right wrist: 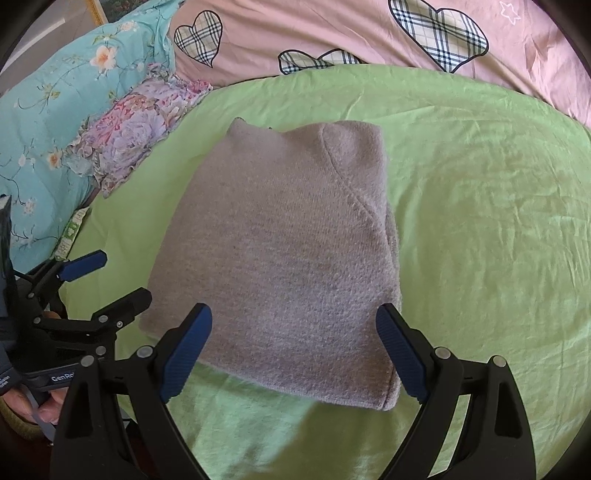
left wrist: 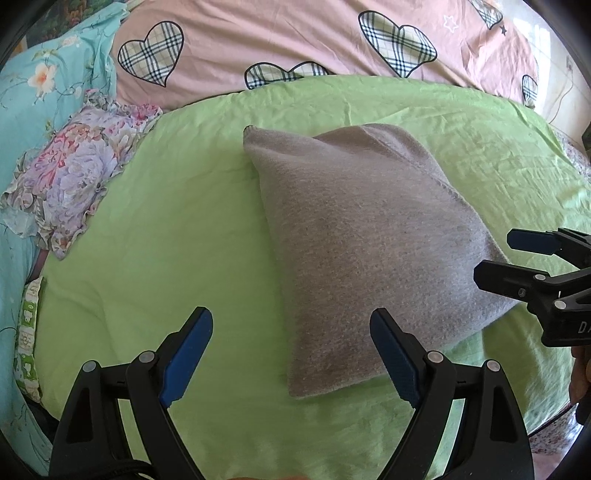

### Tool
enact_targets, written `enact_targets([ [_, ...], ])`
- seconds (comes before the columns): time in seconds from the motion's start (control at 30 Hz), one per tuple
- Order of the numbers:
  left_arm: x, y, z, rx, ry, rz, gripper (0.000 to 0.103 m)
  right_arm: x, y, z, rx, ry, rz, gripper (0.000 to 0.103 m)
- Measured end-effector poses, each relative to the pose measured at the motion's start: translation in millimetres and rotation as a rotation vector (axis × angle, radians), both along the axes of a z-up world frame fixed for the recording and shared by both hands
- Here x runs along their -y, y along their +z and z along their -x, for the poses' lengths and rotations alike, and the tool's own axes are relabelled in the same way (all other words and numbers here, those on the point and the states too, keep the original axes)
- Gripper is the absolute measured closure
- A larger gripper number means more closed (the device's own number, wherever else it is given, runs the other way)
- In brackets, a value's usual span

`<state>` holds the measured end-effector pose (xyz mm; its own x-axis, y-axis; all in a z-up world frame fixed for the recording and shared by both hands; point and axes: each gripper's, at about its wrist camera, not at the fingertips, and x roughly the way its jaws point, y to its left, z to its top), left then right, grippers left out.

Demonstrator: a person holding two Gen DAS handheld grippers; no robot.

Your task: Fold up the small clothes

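While both jaws gape empty, the left gripper (left wrist: 291,354) and right gripper (right wrist: 295,350) hover at six o'clock of the folded grey garment (right wrist: 280,258) lying on the green sheet (right wrist: 480,221).

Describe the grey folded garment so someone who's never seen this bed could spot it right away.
Find the light green sheet spread over the bed, below the pink quilt with plaid hearts. In the sheet's middle lies the grey knit garment, folded into a compact block. It is the only plain, fuzzy grey piece; the floral frilled cloth to its left is patterned.
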<state>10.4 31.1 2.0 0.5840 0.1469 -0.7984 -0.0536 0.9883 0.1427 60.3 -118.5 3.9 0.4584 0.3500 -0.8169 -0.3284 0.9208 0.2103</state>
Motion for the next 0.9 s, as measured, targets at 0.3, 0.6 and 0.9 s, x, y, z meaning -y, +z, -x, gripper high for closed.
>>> enact_targets([
  [0.3, 0.1, 0.7, -4.5, 0.001, -0.009, 0.001, 0.015, 2.0, 1.0, 0.3, 0.004, -0.008, -0.012, 0.012],
  [0.6, -1.5, 2.3, -10.5, 0.002, -0.014, 0.004, 0.015, 0.9, 7.4, -4.3, 0.019, -0.001, -0.012, 0.012],
  [0.9, -5.8, 2.5, -18.3, 0.0, -0.005, 0.018, 0.015, 0.7, 9.8, -11.9, 0.027, 0.006, -0.018, 0.012],
])
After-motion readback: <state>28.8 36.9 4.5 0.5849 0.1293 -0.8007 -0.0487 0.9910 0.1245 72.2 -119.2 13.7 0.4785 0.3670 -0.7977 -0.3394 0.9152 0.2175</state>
